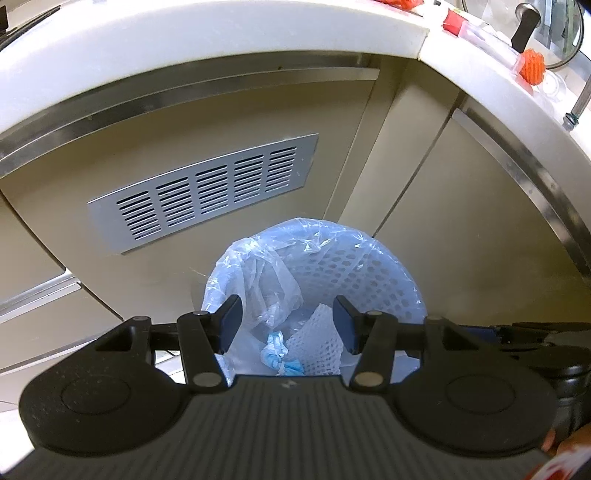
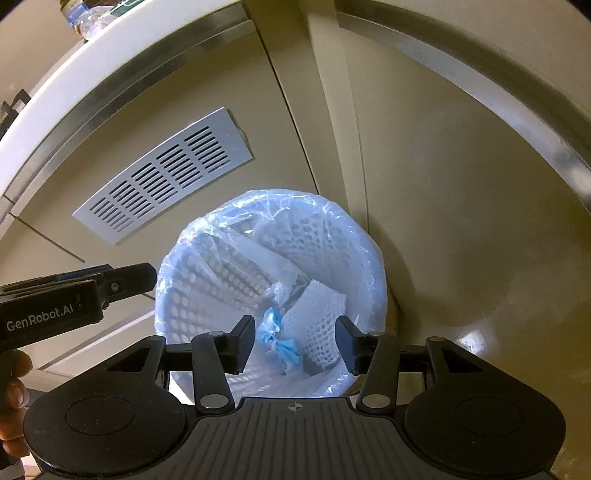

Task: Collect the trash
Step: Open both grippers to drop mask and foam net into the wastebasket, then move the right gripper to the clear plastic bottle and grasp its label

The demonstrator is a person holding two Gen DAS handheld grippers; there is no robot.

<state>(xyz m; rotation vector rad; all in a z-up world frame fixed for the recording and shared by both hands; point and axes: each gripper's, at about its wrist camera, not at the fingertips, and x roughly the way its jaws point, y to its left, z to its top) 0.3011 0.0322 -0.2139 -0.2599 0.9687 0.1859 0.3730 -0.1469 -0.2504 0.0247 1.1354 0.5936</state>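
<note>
Both tools hang over a round white perforated bin [image 2: 229,273] lined with a clear bluish plastic bag [image 2: 184,251], which stands on the floor against beige cabinet doors [image 1: 461,236], just below and to the right of a grey slotted vent panel [image 1: 207,192]. The left tool [image 1: 287,325] has its fingers spread with nothing between the pads; through the gap the inside of the bin shows. The right tool [image 2: 295,338] is likewise spread and empty, tilted steeply down at the bin's mouth. In the right wrist view the left tool [image 2: 122,280] comes in from the left edge, its tip near the bin's rim, with part of the person's hand [image 2: 14,387] below it. The collected trash lies at the bottom of the bin: a crumpled blue item [image 2: 280,343], possibly a knotted mask or wrapper, though the view is too small to be sure, beside a white foam fruit net [image 2: 317,325] and a wad of clear plastic film [image 1: 273,295]. Above the cabinets runs a pale desk [image 1: 221,33], and at its far right end sit an orange net [image 1: 532,66], a black handle [image 1: 524,29] and some clear plastic pieces.
</note>
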